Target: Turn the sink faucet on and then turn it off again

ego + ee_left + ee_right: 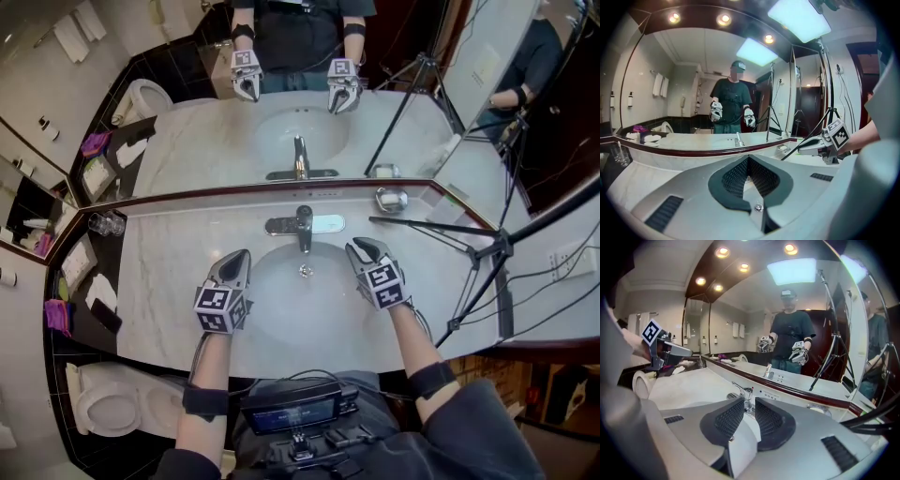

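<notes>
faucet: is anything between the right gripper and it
Nothing visible does. The right gripper, jaws slightly apart and empty, is just right of the faucet, with only open space between them.

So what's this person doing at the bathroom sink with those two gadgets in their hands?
A person stands at a marble sink holding a two-jaw gripper in each hand. Both hover over the basin, one on either side of the chrome faucet, touching nothing. The left gripper is shut. The right gripper has its jaws a little apart, empty, and is aimed at the faucet. No water seems to be running.
</notes>
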Action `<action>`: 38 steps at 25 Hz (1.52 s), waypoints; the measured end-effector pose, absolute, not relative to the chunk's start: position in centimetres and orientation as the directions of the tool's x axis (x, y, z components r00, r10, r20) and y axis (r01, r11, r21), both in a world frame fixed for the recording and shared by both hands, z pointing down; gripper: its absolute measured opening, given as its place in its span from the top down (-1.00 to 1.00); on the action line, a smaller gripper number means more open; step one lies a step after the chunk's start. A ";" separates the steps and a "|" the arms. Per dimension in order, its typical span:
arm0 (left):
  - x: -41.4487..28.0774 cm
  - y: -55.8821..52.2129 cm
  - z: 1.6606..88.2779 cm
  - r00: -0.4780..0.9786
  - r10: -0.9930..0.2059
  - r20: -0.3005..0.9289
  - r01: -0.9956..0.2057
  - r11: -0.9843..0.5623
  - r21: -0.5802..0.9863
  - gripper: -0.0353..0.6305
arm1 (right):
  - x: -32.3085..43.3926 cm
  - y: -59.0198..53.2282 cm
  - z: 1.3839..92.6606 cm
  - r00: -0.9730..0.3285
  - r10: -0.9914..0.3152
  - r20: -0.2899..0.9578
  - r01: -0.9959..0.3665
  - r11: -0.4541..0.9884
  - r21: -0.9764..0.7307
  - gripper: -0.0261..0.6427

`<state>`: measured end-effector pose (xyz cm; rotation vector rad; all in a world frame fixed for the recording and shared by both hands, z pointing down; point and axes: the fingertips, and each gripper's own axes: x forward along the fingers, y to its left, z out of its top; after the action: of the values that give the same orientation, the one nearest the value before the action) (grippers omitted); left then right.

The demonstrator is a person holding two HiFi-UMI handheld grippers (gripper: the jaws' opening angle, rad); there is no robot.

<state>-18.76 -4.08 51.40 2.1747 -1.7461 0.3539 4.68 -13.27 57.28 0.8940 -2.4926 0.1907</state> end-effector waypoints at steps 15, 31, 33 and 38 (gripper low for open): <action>-20.7 -5.0 52.2 0.188 -0.890 0.415 -0.982 -0.166 0.089 0.94 | -6.6 -16.7 61.8 -0.641 -0.441 0.628 -0.132 0.869 0.476 0.24; -23.1 -4.2 53.9 0.146 -0.884 0.443 -0.989 -0.116 0.094 0.94 | -10.9 -17.8 66.4 -0.582 -0.393 0.712 0.141 0.813 0.565 0.43; -23.2 -4.2 54.0 0.145 -0.884 0.444 -0.989 -0.112 0.098 0.94 | -10.8 -17.7 66.4 -0.575 -0.407 0.710 0.150 0.801 0.580 0.44; -22.9 -4.3 54.6 0.150 -0.881 0.448 -0.987 -0.112 0.111 0.94 | -10.9 -17.6 66.2 -0.566 -0.428 0.705 0.157 0.783 0.602 0.45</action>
<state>-22.87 -4.29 54.60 2.0551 -1.7867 0.3830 -10.88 -17.58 66.21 0.2019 -2.0329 -0.7860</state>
